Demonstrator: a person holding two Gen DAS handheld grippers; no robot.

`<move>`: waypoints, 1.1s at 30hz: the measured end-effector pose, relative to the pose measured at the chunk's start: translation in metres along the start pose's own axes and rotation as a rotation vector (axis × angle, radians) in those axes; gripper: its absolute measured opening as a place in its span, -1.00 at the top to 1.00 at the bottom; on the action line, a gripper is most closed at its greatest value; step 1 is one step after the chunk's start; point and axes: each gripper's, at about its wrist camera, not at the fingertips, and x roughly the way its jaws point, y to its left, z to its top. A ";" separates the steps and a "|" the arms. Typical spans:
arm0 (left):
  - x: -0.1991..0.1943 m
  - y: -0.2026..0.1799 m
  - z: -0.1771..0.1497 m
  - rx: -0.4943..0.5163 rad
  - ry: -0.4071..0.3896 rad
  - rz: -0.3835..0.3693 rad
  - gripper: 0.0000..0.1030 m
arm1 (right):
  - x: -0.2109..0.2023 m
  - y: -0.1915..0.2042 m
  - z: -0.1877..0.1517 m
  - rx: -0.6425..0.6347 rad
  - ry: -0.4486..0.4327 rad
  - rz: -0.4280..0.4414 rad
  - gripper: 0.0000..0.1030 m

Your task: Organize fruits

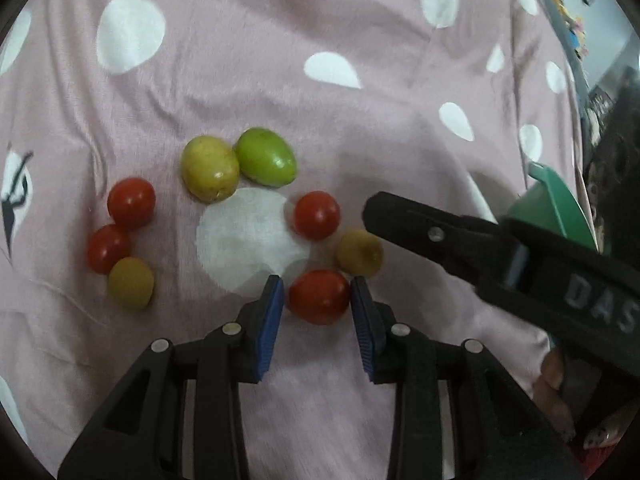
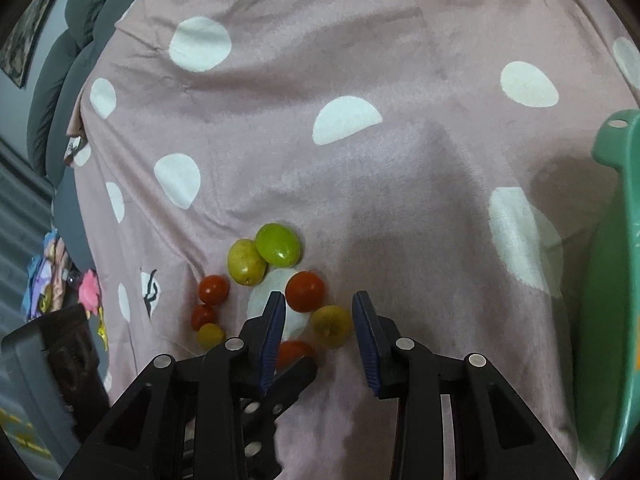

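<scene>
- Straddling a glossy red cherry tomato (image 1: 319, 296), the left gripper (image 1: 318, 300) has its blue-padded fingers (image 1: 272, 320) apart, one on each side of the fruit; whether the pads touch it cannot be told.
- The right gripper (image 2: 320, 328) hangs with its jaws wide apart above a small yellow-brown round fruit (image 2: 331, 326) and grips nothing.
- All the fruit lies loose on a pink polka-dot fabric cloth (image 1: 360, 140): a second red tomato (image 1: 317, 215) just beyond, a yellow-green oval fruit (image 1: 210, 168) touching a brighter green oval one (image 1: 266, 157), and to the left a cluster of two red tomatoes (image 1: 131, 203) with a small yellow fruit (image 1: 131, 282).
- A green plastic basket (image 2: 612, 280) stands at the right, well apart from the fruit.
</scene>
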 end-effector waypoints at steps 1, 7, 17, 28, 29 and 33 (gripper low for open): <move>-0.001 0.002 0.001 -0.007 -0.006 0.005 0.43 | 0.001 0.001 0.000 -0.009 0.007 0.003 0.28; -0.022 0.024 0.000 -0.072 -0.048 0.034 0.43 | 0.012 0.015 0.013 -0.083 0.014 0.001 0.28; -0.054 0.040 -0.003 -0.113 -0.120 0.073 0.43 | 0.047 0.039 0.010 -0.192 0.062 -0.102 0.28; -0.073 0.037 -0.011 -0.094 -0.155 0.097 0.43 | 0.029 0.037 0.002 -0.188 0.001 -0.139 0.43; -0.075 0.037 -0.012 -0.093 -0.157 0.097 0.43 | 0.023 0.037 0.001 -0.186 -0.009 -0.132 0.43; -0.077 0.036 -0.013 -0.095 -0.169 0.103 0.43 | -0.004 0.034 -0.009 -0.148 -0.038 -0.079 0.43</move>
